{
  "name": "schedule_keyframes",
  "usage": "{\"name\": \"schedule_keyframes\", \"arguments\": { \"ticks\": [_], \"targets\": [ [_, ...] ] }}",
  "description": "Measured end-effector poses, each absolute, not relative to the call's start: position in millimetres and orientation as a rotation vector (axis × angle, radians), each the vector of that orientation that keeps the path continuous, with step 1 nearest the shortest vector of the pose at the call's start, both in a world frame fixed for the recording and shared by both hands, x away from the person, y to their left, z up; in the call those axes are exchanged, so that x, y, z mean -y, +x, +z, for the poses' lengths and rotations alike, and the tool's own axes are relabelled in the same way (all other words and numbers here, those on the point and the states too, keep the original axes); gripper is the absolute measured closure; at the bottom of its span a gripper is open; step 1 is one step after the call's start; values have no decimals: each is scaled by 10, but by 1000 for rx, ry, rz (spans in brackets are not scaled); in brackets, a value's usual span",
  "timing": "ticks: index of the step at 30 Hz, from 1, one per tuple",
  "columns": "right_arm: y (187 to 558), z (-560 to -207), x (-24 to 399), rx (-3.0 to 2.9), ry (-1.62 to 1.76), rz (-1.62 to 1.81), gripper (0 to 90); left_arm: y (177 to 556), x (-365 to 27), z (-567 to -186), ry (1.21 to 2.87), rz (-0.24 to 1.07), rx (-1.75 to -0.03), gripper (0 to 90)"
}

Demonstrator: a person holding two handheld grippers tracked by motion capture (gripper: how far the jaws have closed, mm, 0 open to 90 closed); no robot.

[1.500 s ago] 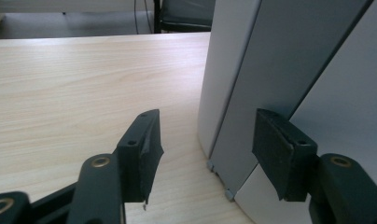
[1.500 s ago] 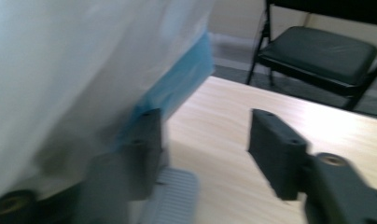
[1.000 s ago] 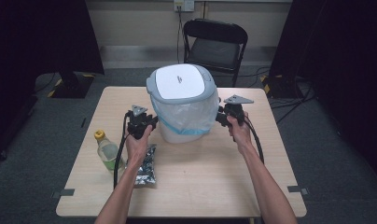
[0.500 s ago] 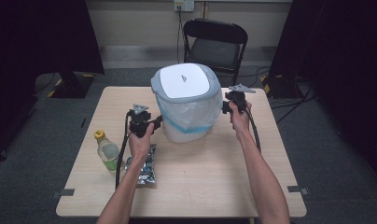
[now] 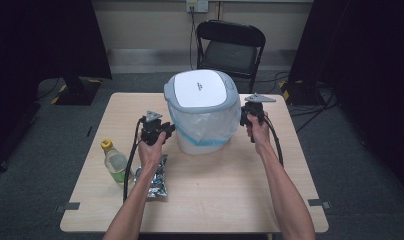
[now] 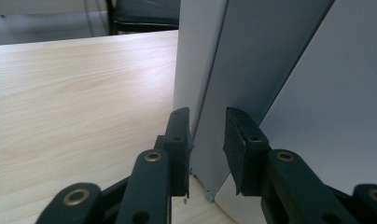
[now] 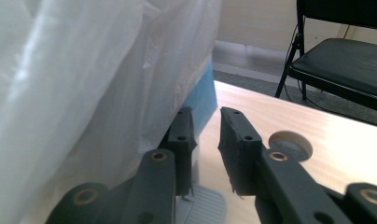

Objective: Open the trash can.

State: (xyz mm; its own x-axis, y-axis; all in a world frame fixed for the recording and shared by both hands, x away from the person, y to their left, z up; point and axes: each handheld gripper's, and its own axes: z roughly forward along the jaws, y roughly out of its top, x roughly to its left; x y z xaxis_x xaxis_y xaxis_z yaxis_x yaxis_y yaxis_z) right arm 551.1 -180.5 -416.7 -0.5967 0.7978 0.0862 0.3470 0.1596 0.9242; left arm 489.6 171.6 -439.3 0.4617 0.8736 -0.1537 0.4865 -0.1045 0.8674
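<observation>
- Bin (image 5: pixel 202 112), white with a grey-rimmed lid, stands mid-table on the wooden table (image 5: pixel 230 190), a clear liner bag (image 5: pixel 210 122) draped over its sides; the bag's lower hem shows a blue band.
- Left gripper (image 5: pixel 166 131) sits at the bin's left flank. In the left gripper view its jaws have just been closing, and a grey edge of the bin wall (image 6: pixel 252 70) runs up between them; whether the pads actually press it is hard to tell, as a slim gap shows on either side.
- Right gripper (image 5: pixel 244 116) is at the bin's right side, its tips hidden behind the bag from above. In the right gripper view the jaws have just drawn together, nothing between them, the bag (image 7: pixel 84 84) just beside the left-hand jaw.
- Bottle (image 5: pixel 114 161) and foil packet (image 5: pixel 152 177) lie near the left forearm, the packet partly covered by it.
- Chair (image 5: pixel 230 47) stands beyond the table.
</observation>
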Motion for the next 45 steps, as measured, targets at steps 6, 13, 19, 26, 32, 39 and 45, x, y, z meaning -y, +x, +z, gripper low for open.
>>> {"name": "schedule_keyframes", "arguments": {
  "ticks": [6, 13, 19, 26, 32, 39, 45],
  "targets": [
    [5158, -4137, 1861, -2035, 1072, 1377, 773, 4758, -1703, -4398, 1763, 485, -1130, 712],
    [4707, -4111, 1934, -2057, 1059, 1357, 771, 4507, -1678, -4394, 1778, 469, -1099, 726],
    [4404, -4099, 1964, -2071, 1064, 1361, 783, 4300, -1658, -4368, 1791, 484, -1084, 744],
    [4113, -4097, 1980, -2081, 1062, 1355, 658, 4175, -1663, -4347, 1775, 552, -1116, 653],
    [4207, -4125, 2071, -2024, 1060, 1275, 440, 4015, -1746, -4252, 1744, 570, -1096, 437],
    [4649, -4174, 2143, -1962, 1141, 1257, 416, 3784, -1686, -4227, 1746, 545, -1112, 430],
    [5006, -4088, 2123, -1908, 1170, 1286, 401, 3633, -1591, -4294, 1782, 506, -1077, 410]
  ]
}}
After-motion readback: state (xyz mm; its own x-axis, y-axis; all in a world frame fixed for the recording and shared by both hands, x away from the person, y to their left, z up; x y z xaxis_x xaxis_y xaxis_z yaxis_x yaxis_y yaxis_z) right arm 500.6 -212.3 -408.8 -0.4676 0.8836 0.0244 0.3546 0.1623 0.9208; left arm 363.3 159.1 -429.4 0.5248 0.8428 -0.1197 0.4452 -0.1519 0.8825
